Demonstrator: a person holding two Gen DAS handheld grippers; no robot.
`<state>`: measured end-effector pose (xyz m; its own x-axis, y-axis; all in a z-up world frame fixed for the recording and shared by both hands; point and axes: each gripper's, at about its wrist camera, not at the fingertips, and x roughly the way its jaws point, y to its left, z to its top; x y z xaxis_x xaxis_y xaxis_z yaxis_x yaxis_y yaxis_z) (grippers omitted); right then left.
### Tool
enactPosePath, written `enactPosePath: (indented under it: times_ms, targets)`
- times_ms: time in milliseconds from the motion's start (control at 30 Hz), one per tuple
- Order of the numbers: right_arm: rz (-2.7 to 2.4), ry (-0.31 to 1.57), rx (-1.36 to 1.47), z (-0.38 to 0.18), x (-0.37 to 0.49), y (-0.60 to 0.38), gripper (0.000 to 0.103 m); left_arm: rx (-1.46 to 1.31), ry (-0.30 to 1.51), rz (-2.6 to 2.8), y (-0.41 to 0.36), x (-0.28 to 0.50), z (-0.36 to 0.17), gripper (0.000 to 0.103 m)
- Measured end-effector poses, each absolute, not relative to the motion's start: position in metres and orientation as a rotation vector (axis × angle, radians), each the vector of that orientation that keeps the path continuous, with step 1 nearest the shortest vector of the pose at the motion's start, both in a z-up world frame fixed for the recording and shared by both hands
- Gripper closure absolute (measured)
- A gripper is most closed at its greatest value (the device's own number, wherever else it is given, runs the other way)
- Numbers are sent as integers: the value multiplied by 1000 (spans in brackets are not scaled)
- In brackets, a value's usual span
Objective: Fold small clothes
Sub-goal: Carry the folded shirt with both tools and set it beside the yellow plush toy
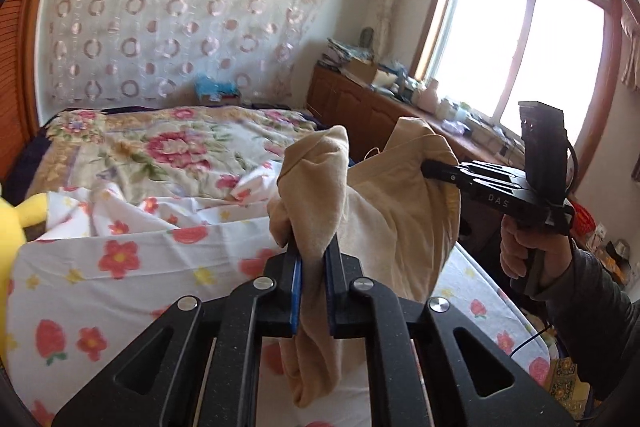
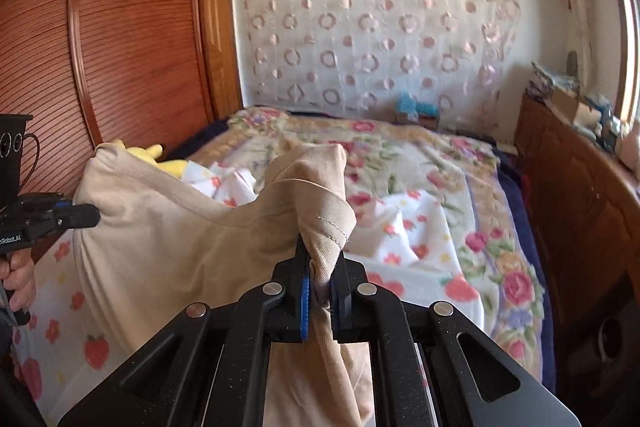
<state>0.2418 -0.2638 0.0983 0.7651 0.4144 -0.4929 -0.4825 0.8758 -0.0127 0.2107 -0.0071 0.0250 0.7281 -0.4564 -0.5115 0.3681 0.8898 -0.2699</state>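
Bedroom, floral bed (image 1: 120, 267). Both tongs, left (image 1: 312, 251) and right (image 2: 322, 259), were pinching the beige garment (image 2: 160, 247), held above it. Looked soft, light, floppy; I'd grab corner hems.

left claw (image 1: 312, 267): black, blue pads | right claw (image 2: 322, 281): black | sleeve (image 1: 600, 311): grey

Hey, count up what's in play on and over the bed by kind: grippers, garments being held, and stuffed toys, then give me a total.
Grippers: 2, the left gripper and the right gripper, each clamped on cloth
Beige garment: 1, held up between them
Yellow plush toy: 1, on the bed
Total: 4
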Motion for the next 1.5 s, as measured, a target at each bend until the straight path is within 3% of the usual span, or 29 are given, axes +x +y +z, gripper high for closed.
enactPosePath:
  times_ms: [267, 600, 867, 1033, 1100, 1167, 1267, 1300, 1367, 1400, 1467, 1500]
  targets:
    - [669, 442, -246, 107, 253, -163, 96, -218, 576, -201, 103, 176, 8, 93]
    - [843, 437, -449, 96, 338, 16, 96, -317, 543, 82, 201, 138, -41, 93]
    - [960, 435, -589, 82, 370, 123, 96, -382, 633, 173, 229, 122, -84, 93]
    - [964, 470, -598, 64, 385, 141, 95, -376, 657, 212, 233, 121, -91, 93]
    - [960, 538, -578, 59, 398, 140, 88, -371, 670, 226, 233, 122, -91, 93]
    - [929, 576, -569, 58, 409, 136, 80, -348, 670, 234, 234, 119, -87, 88]
    - [899, 581, -539, 63, 415, 115, 65, -307, 641, 250, 232, 114, -78, 71]
    - [888, 585, -521, 65, 417, 109, 62, -297, 626, 247, 232, 111, -74, 63]
    - [867, 595, -480, 70, 419, 91, 61, -280, 614, 238, 232, 107, -68, 56]
    - [856, 595, -461, 72, 418, 82, 60, -271, 613, 230, 230, 106, -65, 42]
    - [846, 581, -420, 74, 404, 59, 59, -254, 601, 205, 226, 104, -58, 25]
    - [844, 579, -398, 73, 394, 44, 57, -244, 594, 196, 221, 102, -54, 24]
